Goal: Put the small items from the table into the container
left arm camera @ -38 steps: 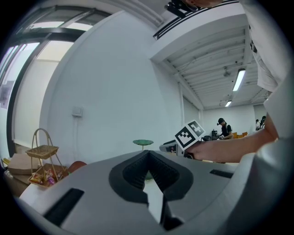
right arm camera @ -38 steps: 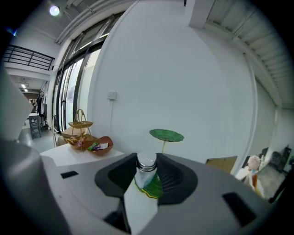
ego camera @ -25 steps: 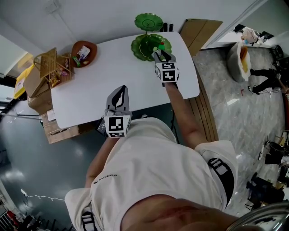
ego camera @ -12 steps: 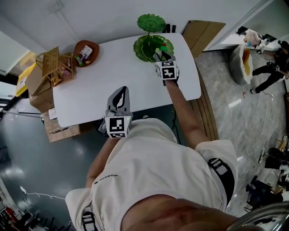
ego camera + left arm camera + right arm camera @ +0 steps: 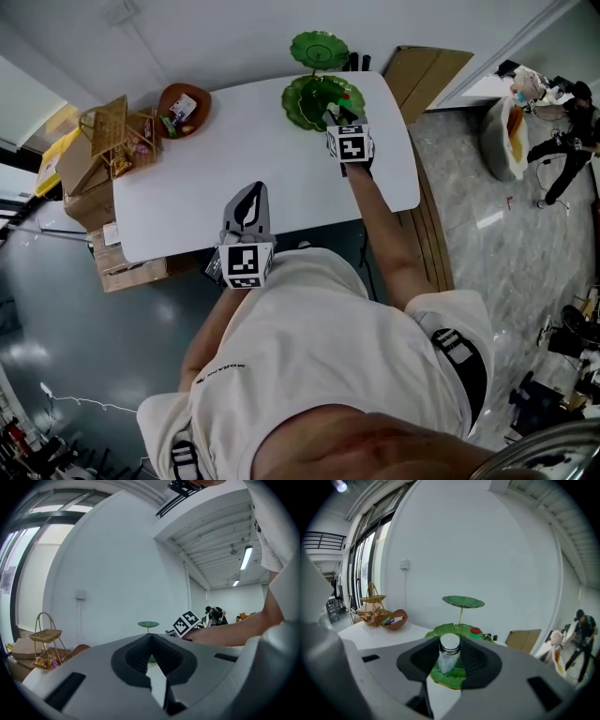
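right gripper [image 5: 449, 662] clamps a small jar [image 5: 448, 652] upright (silver cap up) over the green tray [image 5: 461, 629]; left gripper [image 5: 152, 639] closed, empty.

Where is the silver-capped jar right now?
In the right gripper view, the silver-capped jar stands upright between the jaws of the right gripper, over the near edge of the green leaf tray, on its lower tier.

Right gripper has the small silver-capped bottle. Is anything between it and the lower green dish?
Nothing visible. The bottle, held in the right gripper, is over the near edge of the lower green dish, with bare leaf beneath it. A red-topped item sits at the dish's far right, clear of the bottle.
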A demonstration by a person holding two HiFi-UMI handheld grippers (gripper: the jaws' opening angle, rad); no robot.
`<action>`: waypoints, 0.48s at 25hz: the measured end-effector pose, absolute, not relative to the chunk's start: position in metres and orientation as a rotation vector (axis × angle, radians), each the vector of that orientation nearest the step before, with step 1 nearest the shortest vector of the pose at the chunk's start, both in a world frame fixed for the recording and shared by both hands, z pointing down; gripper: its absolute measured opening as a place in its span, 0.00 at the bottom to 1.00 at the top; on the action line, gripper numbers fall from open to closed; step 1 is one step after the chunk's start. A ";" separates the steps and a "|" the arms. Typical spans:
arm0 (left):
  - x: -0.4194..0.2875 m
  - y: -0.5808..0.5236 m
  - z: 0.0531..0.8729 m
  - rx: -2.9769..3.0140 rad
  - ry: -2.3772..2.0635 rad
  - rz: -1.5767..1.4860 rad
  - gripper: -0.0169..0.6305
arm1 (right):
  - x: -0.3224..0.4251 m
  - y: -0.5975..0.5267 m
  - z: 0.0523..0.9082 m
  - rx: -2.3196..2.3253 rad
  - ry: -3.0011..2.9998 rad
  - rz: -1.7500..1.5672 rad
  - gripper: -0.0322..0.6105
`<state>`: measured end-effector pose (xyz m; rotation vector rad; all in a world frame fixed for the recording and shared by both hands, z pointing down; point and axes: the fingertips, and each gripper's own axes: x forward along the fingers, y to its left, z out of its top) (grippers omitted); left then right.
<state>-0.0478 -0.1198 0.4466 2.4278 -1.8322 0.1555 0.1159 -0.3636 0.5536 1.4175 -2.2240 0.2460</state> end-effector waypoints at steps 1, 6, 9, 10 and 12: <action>-0.047 -0.119 0.447 2.426 -1.830 0.158 0.03 | 0.116 -0.365 0.554 1.419 -2.225 0.247 0.28; -0.046 -0.120 0.445 2.434 -1.837 0.140 0.03 | 0.116 -0.369 0.556 1.419 -2.223 0.257 0.28; -0.048 -0.121 0.444 2.424 -1.840 0.142 0.03 | 0.115 -0.372 0.558 1.416 -2.219 0.259 0.28; -0.049 -0.121 0.444 2.422 -1.843 0.143 0.03 | 0.115 -0.373 0.558 1.418 -2.219 0.259 0.28; -0.050 -0.121 0.444 2.420 -1.849 0.146 0.03 | 0.115 -0.375 0.558 1.425 -2.220 0.265 0.28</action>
